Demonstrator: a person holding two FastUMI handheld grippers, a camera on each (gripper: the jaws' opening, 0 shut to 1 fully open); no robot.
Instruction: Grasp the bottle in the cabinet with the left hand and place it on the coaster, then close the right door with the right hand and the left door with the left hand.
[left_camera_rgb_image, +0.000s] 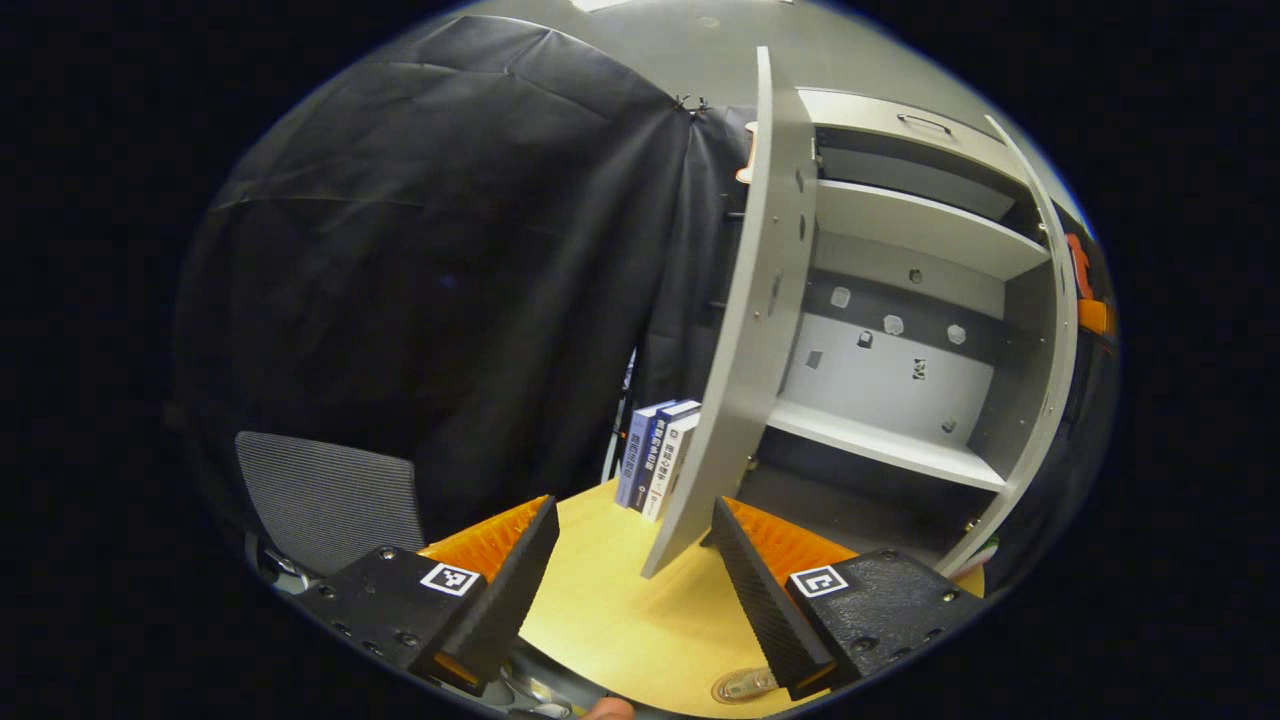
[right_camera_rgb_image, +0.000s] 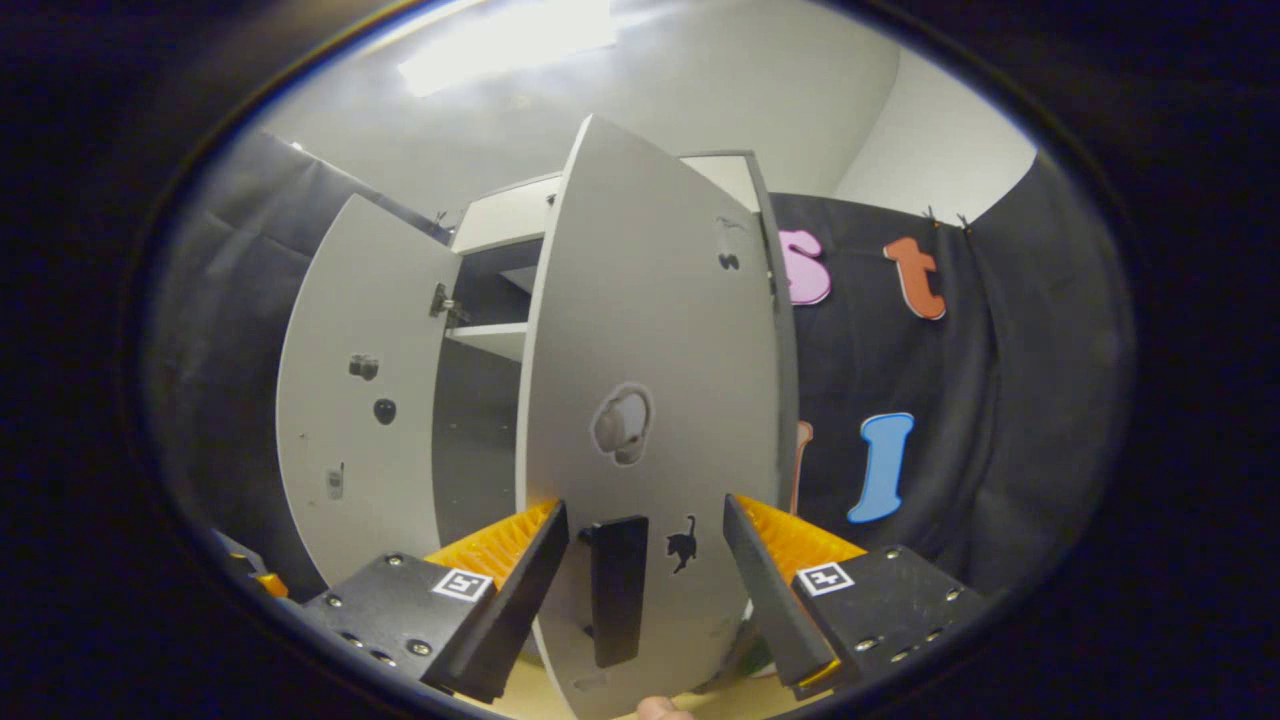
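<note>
The grey cabinet (left_camera_rgb_image: 900, 370) stands with both doors swung out and its shelves bare. In the left gripper view the left door (left_camera_rgb_image: 740, 330) shows edge-on just beyond my left gripper (left_camera_rgb_image: 635, 600), which is open and holds nothing; the door's lower corner sits above the gap between the fingers. In the right gripper view the right door (right_camera_rgb_image: 650, 330) faces me partly swung. Its dark handle (right_camera_rgb_image: 615, 590) lies between the fingers of my open right gripper (right_camera_rgb_image: 645, 600), and neither finger presses on it. The left door (right_camera_rgb_image: 360, 400) stands open further left. A small round clear object (left_camera_rgb_image: 745, 685) lies on the table by my left gripper's right finger; what it is I cannot tell.
The cabinet rests on a light wooden table (left_camera_rgb_image: 620, 600). A few upright books (left_camera_rgb_image: 655, 455) stand beside the cabinet, behind the left door. A mesh office chair (left_camera_rgb_image: 320, 500) sits off the table's left side. Black cloth walls the booth.
</note>
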